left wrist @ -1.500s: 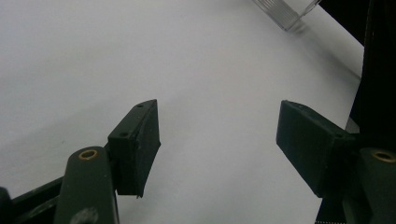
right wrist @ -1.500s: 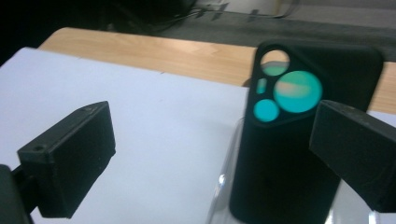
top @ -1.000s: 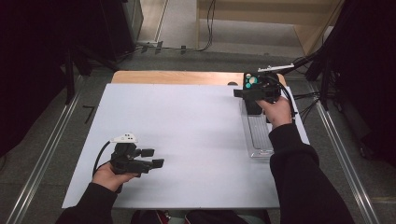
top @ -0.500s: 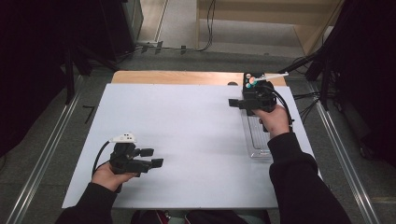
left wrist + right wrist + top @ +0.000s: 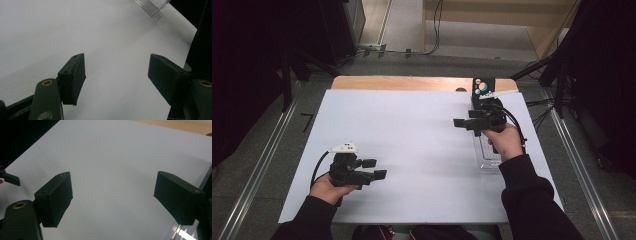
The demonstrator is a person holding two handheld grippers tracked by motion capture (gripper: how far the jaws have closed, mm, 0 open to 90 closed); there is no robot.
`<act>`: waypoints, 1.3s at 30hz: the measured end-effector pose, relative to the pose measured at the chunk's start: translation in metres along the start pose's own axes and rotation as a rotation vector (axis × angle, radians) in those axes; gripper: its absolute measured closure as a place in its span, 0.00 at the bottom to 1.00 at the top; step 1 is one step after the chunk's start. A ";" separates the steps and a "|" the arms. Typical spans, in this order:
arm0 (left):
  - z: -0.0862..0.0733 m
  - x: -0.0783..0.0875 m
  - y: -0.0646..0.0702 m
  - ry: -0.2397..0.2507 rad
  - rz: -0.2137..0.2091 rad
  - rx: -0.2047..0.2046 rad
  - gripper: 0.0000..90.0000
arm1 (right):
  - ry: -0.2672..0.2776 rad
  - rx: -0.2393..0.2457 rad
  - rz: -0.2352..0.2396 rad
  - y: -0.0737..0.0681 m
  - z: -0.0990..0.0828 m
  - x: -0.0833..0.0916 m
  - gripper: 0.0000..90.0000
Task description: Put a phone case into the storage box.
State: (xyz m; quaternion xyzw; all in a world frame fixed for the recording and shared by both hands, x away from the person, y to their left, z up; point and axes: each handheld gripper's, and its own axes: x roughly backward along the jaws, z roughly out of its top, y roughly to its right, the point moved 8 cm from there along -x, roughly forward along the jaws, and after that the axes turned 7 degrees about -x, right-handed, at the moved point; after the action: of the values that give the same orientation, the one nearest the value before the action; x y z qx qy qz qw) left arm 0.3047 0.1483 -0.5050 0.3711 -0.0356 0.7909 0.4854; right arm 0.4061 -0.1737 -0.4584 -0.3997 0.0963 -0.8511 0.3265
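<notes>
The clear tray [image 5: 489, 152] lies at the right edge of the tabletop [image 5: 412, 145], apparently untouched. The right tongs [image 5: 461, 123] hover just left of the tray, released after closing slightly, nothing between them. The left tongs [image 5: 374, 169] wait released, well apart from it. No pickup has begun.

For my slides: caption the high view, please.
Left gripper and right gripper, both open, over a white table, clear tray under the right hand.

A clear tray [image 5: 486, 159] lies on the table's [image 5: 412, 130] right side, a box [image 5: 483, 87] behind it.
</notes>
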 end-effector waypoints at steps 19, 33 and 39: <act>0.000 0.000 0.004 -0.004 -0.021 -0.013 0.34 | -0.017 0.047 0.063 -0.026 -0.034 0.010 0.16; 0.001 0.001 0.009 0.002 -0.035 -0.038 0.34 | -0.058 0.107 0.074 -0.034 -0.071 0.011 0.16; -0.002 0.002 0.010 -0.005 -0.040 -0.048 0.34 | -0.074 0.136 0.079 -0.035 -0.086 0.013 0.16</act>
State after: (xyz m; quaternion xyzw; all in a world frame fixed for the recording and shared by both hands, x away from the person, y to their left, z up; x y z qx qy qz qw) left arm 0.2952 0.1448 -0.5019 0.3620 -0.0484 0.7790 0.5097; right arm 0.3199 -0.1630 -0.4924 -0.4036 0.0419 -0.8268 0.3895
